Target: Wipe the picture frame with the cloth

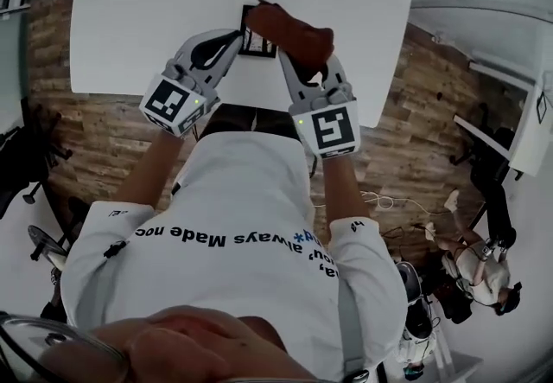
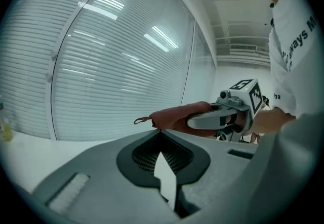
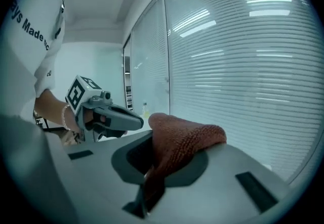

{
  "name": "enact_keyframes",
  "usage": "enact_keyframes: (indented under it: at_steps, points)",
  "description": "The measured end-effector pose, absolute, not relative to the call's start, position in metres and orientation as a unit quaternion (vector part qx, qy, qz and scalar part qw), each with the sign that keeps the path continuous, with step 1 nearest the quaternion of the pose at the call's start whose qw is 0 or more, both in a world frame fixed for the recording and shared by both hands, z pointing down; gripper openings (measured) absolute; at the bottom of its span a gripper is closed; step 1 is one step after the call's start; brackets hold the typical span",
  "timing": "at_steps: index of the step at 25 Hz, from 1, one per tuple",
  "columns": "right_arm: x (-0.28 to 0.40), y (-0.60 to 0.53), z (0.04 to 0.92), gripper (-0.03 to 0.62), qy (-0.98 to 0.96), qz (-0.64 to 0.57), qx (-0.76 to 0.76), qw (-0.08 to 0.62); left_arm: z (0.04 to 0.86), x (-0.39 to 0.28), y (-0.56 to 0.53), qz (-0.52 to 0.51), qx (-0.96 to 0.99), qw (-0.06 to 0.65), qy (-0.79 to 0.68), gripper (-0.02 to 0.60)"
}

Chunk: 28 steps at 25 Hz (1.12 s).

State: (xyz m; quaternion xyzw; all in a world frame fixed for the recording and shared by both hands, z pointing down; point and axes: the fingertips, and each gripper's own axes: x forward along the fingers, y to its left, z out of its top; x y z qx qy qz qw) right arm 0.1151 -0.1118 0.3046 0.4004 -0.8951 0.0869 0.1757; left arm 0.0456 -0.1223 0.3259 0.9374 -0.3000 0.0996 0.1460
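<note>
Head view: picture frame (image 1: pixel 257 45) sits at the near middle of the white counter (image 1: pixel 155 18), half covered by the rust-red cloth (image 1: pixel 289 31). Left gripper (image 1: pixel 238 34) tips at the frame's left edge; right gripper (image 1: pixel 292 61) under the cloth. Left gripper view: jaws drawn together at the tips, with a thin pale sliver in the slit that I can't name. Right gripper view: jaws pinching a fold of cloth, the rest bunched over them. I judge the cloth soft and limp, best gripped by a thick fold. The frame looks light, stiff and likely to slide, so brace it at an edge.
</note>
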Motion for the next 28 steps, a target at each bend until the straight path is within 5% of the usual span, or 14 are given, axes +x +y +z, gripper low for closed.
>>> enact_keyframes:
  at_steps: [13, 28]
  points:
    - [0.116, -0.078, 0.161, 0.028, -0.899, 0.036, 0.430, 0.083, 0.167, 0.057, -0.082, -0.014, 0.952, 0.086, -0.293, 0.002]
    - [0.126, -0.063, 0.112, 0.028, -0.902, 0.026, 0.428, 0.040, 0.133, 0.069, -0.071, -0.025, 0.957, 0.065, -0.280, 0.002]
